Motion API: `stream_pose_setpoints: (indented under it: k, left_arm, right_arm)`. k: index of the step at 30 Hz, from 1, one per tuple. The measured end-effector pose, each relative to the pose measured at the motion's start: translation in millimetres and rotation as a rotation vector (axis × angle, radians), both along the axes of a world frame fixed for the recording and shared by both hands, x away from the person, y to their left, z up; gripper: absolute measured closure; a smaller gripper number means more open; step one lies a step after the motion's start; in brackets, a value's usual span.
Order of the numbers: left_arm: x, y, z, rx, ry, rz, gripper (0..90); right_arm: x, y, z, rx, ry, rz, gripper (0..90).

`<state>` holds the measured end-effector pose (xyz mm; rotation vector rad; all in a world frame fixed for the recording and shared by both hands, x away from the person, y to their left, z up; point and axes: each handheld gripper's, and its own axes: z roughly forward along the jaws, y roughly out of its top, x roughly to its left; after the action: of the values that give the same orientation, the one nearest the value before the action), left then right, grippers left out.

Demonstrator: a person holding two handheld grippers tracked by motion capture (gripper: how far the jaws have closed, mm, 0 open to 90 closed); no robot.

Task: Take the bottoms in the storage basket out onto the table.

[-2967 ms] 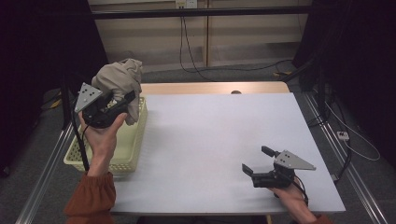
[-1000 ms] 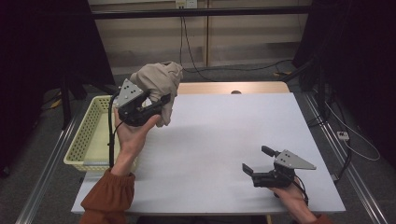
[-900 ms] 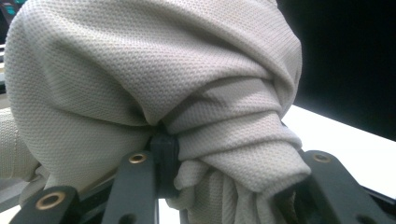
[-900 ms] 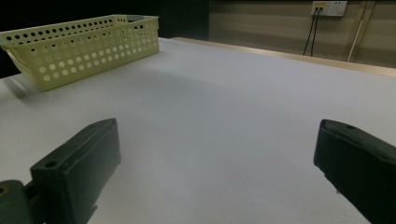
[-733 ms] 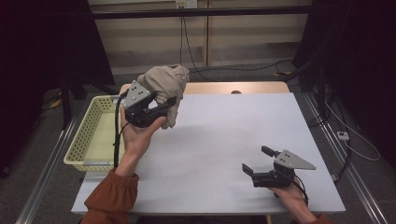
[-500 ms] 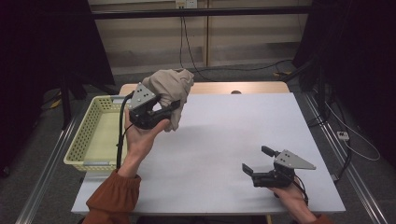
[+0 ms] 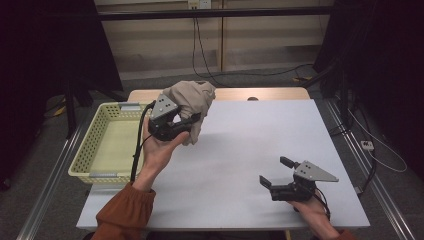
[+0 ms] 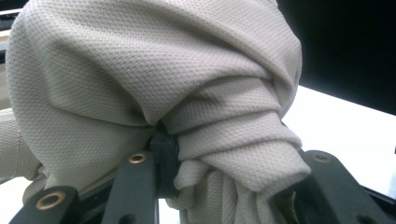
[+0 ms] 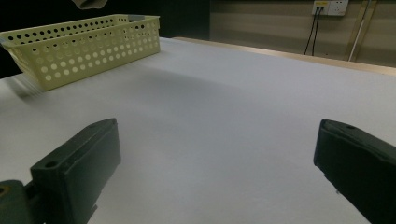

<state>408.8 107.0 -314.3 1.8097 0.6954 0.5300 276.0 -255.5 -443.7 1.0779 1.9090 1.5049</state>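
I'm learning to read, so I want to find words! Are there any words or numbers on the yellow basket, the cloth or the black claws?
No readable words, numbers or signs anywhere.
Pale yellow perforated plastic basket: a small grey tag on its rim, too small to read.
Bunched beige knit cloth: plain, no print.
Left claw and right claw: black, unmarked.
White wall socket: nothing legible.

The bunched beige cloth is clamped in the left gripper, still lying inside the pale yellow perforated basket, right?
Not quite. The bunched beige cloth is clamped in the left gripper, but the high view shows it held up over the white table, beside the pale yellow perforated basket, not lying in it.
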Motion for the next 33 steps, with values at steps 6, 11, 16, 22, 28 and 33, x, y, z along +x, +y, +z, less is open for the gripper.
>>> stream_pose_setpoints:
  k: [6, 11, 16, 22, 28, 33]
  left_arm:
    - [4.0, -1.5, -6.1, 0.009, 0.025, 0.004, 56.4]
    - [8.5, -2.9, -13.6, 0.026, 0.030, 0.007, 56.4]
    - [15.2, -1.0, -22.8, 0.042, 0.058, 0.022, 56.4]
    - [18.6, -2.1, -30.0, 0.077, 0.075, 0.028, 56.4]
    - [24.0, -2.8, -40.3, 0.089, 0.108, 0.034, 56.4]
    - [25.4, -5.4, -44.9, 0.104, 0.125, 0.029, 56.4]
  right_arm:
    - [-0.6, 0.3, 0.2, 0.001, 0.000, 0.003, 0.5]
    - [-0.6, 0.4, 0.2, 0.001, 0.004, 0.004, 0.6]
    - [-0.5, 0.4, 0.2, -0.002, 0.003, 0.004, 0.6]
    - [-0.3, 0.4, 0.0, -0.007, 0.003, 0.006, 0.7]
    - [-0.3, 0.2, 0.1, -0.006, 0.001, 0.007, 0.7]
    - [-0.3, 0.3, 0.1, -0.007, 0.003, 0.008, 0.7]
